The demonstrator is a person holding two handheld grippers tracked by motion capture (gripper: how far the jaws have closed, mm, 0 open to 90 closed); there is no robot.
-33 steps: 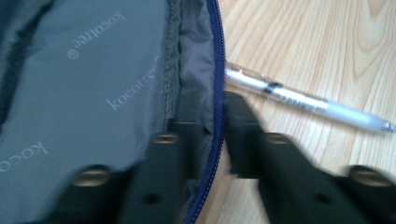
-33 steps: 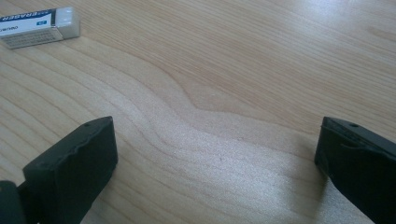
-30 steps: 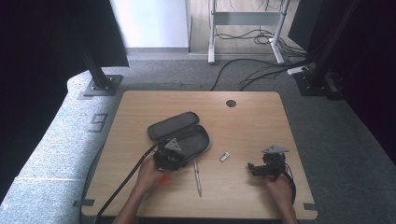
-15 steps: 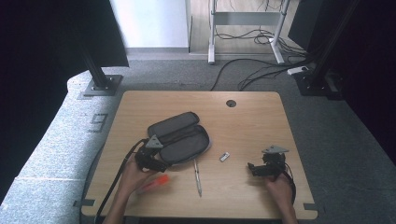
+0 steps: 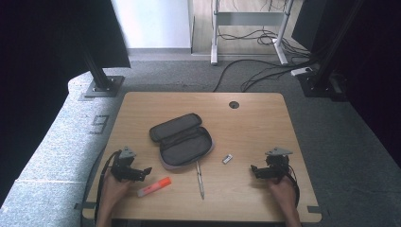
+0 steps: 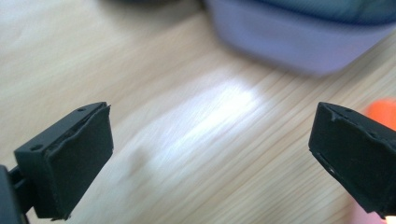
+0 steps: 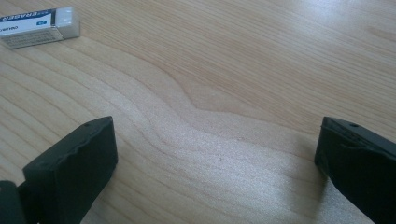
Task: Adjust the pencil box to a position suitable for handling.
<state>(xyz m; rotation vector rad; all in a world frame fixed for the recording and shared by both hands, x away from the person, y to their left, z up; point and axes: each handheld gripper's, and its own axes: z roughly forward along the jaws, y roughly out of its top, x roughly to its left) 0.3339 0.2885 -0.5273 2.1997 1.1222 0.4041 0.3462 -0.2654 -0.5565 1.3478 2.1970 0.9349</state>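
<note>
left hand-held gripper (image 5: 145, 171): jaws just opened, nothing between | highlighter (image 5: 154, 186): orange, flat on table, just beside

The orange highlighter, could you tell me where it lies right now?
In the high view the orange highlighter lies near the table's front edge, between the left tool and the pen.

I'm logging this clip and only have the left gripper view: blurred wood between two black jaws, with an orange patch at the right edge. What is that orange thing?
Observer: An orange highlighter, lying on the table just beside the left gripper. Its jaws have just been opening, with nothing between them.
Operator: And the grey shape along the top?
Observer: A dark pencil case, lying unzipped and open.
Operator: What is the other hand doing?
Observer: The right gripper rests near the table's right side, jaws open and empty, with a small eraser beyond them.
</note>
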